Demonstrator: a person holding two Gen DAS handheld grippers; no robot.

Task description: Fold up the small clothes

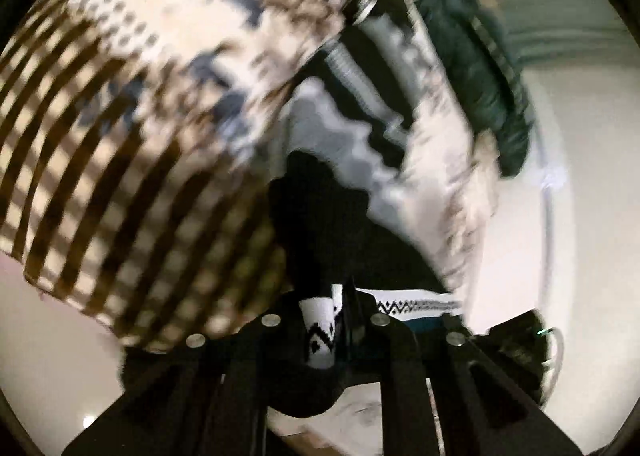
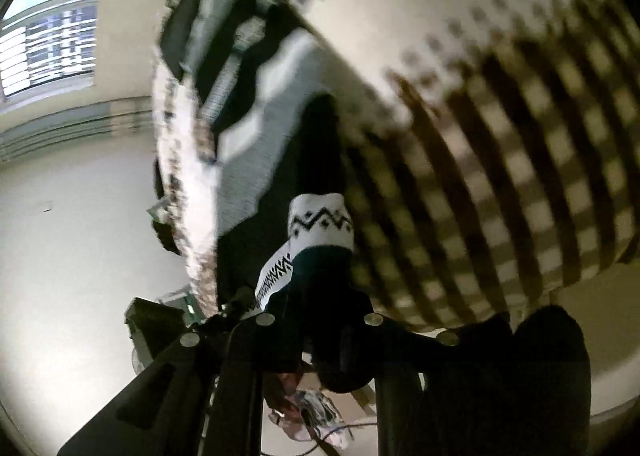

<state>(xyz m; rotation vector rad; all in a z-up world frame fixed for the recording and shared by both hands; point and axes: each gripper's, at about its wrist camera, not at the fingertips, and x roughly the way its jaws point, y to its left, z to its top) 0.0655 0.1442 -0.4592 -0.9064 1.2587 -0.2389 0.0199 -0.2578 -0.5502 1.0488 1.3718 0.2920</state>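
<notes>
1. The sock [image 1: 320, 336] is dark with a white cuff that carries a black zigzag pattern, and it is held up in the air between the two grippers, close to both cameras.
2. In the left wrist view the left gripper [image 1: 334, 320] has its fingers [image 1: 352, 320] closed on the white zigzag cuff, and the dark part of the sock bulges out below the grip.
3. In the right wrist view the right gripper [image 2: 320, 320] pinches the dark body of the sock [image 2: 320, 228], whose white cuff stands up just past the fingertips.
4. A white strip with the same zigzag pattern stretches sideways from each grip.
5. Behind the sock hangs a large cream cloth [image 1: 120, 136] with brown checks, small dots and blurred brown and blue figures; it fills much of both views and is smeared by motion.
6. A dark green garment [image 1: 480, 76] lies beyond the cloth on the right of the left wrist view.
7. A window [image 2: 52, 40] with horizontal slats shows at the upper left of the right wrist view.
</notes>
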